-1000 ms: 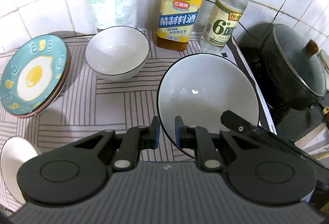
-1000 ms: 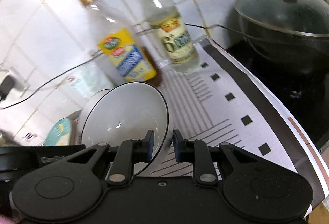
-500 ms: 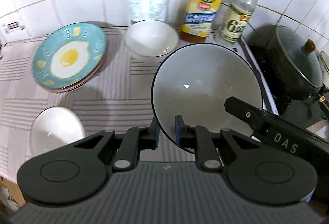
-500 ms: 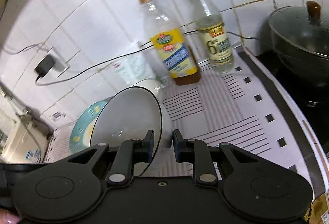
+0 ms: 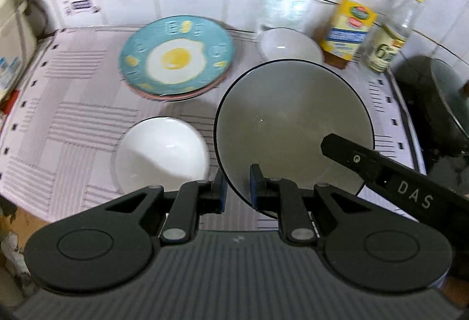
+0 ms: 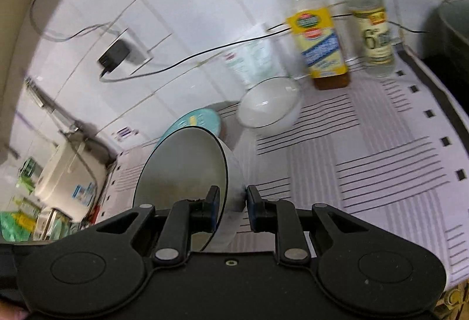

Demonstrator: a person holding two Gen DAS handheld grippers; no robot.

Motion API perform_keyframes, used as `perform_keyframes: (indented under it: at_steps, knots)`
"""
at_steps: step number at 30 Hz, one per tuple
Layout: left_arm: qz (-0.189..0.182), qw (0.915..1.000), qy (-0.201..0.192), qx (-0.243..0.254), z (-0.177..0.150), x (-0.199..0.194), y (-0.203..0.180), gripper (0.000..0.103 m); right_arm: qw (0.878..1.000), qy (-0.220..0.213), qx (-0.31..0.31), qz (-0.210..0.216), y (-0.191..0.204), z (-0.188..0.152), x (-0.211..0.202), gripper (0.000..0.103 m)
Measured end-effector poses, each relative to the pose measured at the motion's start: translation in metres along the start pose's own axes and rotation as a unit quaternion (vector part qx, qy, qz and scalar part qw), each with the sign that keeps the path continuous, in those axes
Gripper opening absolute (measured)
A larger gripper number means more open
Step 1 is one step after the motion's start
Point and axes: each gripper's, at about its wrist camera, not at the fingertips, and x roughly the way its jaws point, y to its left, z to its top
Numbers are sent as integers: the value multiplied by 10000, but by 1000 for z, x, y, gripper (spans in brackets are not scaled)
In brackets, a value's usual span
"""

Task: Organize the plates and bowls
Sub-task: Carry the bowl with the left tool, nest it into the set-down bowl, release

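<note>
A large white bowl with a black rim hangs tilted above the striped mat, held from two sides. My left gripper is shut on its near rim. My right gripper is shut on the bowl's wall at the right, and one of its fingers reaches over the rim in the left wrist view. A small white bowl sits just left of the held one. Another white bowl stands near the wall. A teal fried-egg plate tops a stack of plates.
Two bottles stand against the tiled wall. A dark lidded pot sits on the stove at the right. A plugged-in charger with its cable hangs on the wall, and a white appliance stands beyond the mat's left end.
Both grippers have carried the large bowl leftward, away from the bottles and a little upward. The small white bowl and the egg plate now lie closer beside it.
</note>
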Motion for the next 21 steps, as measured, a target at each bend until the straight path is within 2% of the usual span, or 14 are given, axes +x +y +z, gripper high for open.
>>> perform_keyframes:
  at_steps: [4, 9, 17, 21]
  knots:
    - [176, 9995, 99, -225, -2, 0, 25, 14, 9996, 181, -62, 204, 17, -6, 16, 24]
    - [157, 9979, 306, -542, -8, 7, 54, 16, 9985, 383, -43, 394, 31, -15, 35, 24]
    - [239, 9939, 698, -824, -10, 23, 79, 16, 9961, 606, -143, 621, 46, -28, 64, 24]
    - [135, 9904, 930, -1018, -10, 33, 93, 16, 9953, 693, -253, 633, 52, -32, 77, 24]
